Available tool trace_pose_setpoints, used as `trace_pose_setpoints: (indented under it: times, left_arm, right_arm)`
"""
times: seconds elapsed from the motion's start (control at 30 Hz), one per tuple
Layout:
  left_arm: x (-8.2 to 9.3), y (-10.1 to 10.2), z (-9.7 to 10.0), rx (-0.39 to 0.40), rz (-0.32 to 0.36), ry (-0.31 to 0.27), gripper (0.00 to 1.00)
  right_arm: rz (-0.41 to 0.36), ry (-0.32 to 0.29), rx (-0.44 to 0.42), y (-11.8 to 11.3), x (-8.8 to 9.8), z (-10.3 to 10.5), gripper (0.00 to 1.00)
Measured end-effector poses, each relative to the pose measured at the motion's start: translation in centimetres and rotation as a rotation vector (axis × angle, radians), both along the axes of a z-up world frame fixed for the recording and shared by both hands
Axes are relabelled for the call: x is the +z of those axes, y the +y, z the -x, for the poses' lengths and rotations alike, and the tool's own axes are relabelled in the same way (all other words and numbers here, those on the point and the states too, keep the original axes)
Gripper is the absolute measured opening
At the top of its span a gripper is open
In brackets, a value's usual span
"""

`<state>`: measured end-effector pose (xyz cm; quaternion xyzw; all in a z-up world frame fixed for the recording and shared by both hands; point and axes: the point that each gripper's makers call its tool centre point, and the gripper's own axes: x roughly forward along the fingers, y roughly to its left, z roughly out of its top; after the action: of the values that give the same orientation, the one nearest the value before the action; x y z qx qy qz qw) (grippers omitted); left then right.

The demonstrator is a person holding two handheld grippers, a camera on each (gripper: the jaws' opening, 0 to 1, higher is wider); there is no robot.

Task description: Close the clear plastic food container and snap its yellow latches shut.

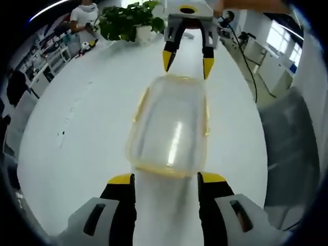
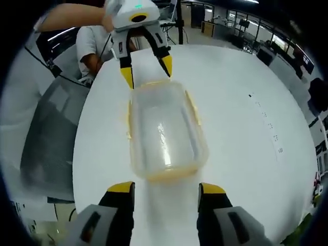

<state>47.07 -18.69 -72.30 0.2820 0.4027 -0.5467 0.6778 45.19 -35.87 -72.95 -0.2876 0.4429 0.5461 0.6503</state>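
- A wide white table (image 1: 77,154) is filling a bright workroom, with a potted plant (image 1: 130,20) standing at its far edge in the left gripper view and a person (image 1: 84,18) waiting beyond it near shelves.
- The clear plastic food container (image 1: 171,128) is sitting lid-on in the middle of the table, its long axis running straight from one gripper to the other.
- The left gripper (image 1: 166,179) is hovering spread just short of one short end; the right gripper (image 2: 166,189) is facing it, also spread, at the opposite end, so both are about equally near.
- Each gripper is pointing along the container's length, jaws straddling its end without touching.
- The yellow latches (image 1: 139,105) are showing as thin strips along the rim; whether any is snapped down I cannot tell.
- Judging by this, closing in on the sides is coming next.
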Motion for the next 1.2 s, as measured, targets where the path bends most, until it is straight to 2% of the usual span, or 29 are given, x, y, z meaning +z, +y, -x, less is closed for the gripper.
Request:
trace_pose_setpoints:
  times: [0.03,0.07,0.17,0.27,0.37,0.43,0.47,0.53,0.7,0.8,0.87,0.97,1.03,1.07,1.13,1.2]
  left_arm:
    - [0.2,-0.1,0.0,0.024,0.014,0.008,0.47]
    - [0.1,0.3,-0.4,0.047,-0.011,-0.006,0.46]
    - [0.0,0.2,-0.2,0.052,-0.015,-0.018,0.45]
    - [-0.1,0.1,-0.1,0.102,-0.019,-0.004,0.45]
    - [-0.2,-0.1,-0.1,0.112,-0.024,-0.016,0.45]
    - [0.2,-0.4,-0.1,0.167,0.002,-0.006,0.44]
    - [0.3,-0.1,-0.5,0.204,-0.015,-0.013,0.42]
    - [0.4,-0.4,-0.5,0.219,0.006,-0.013,0.42]
    - [0.1,-0.2,-0.2,0.278,-0.003,0.002,0.41]
    - [0.7,-0.5,-0.4,0.334,0.036,-0.005,0.41]
    - [0.8,-0.6,-0.4,0.398,0.058,0.022,0.41]
    - [0.5,-0.2,-0.7,0.446,0.027,0.019,0.41]
    - [0.7,-0.7,-0.9,0.498,0.062,0.032,0.41]
    - [0.9,-0.6,-1.0,0.497,0.046,0.019,0.42]
    - [0.9,-0.6,-1.1,0.550,0.050,0.019,0.42]
    - [0.8,-0.6,-1.2,0.570,0.048,0.015,0.43]
  right_arm:
    - [0.003,0.002,-0.016,-0.1,0.1,-0.1,0.47]
    - [0.009,-0.001,-0.028,-0.2,0.1,-0.2,0.45]
    - [-0.017,0.020,-0.100,0.3,0.5,-0.3,0.44]
    - [-0.013,0.006,-0.102,0.5,0.7,-0.5,0.40]
    - [-0.034,0.008,-0.115,1.1,0.9,-0.4,0.43]
    - [-0.028,0.007,-0.116,1.3,0.9,-0.3,0.42]
    - [-0.032,0.009,-0.132,1.4,1.0,-0.4,0.42]
    - [-0.053,0.026,-0.154,1.8,1.2,-0.2,0.41]
    - [-0.051,0.010,-0.177,2.1,1.3,-0.4,0.39]
    - [-0.053,-0.008,-0.235,2.0,1.3,-1.0,0.39]
    - [-0.071,-0.003,-0.268,2.1,1.3,-1.1,0.39]
    - [-0.054,-0.003,-0.304,1.9,1.1,-1.2,0.38]
    - [-0.025,-0.008,-0.357,1.4,1.0,-1.5,0.34]
    - [-0.044,-0.002,-0.359,1.8,1.1,-1.4,0.33]
    - [-0.053,0.027,-0.401,2.2,1.0,-1.2,0.36]
    - [-0.060,0.020,-0.405,2.5,1.0,-1.3,0.38]
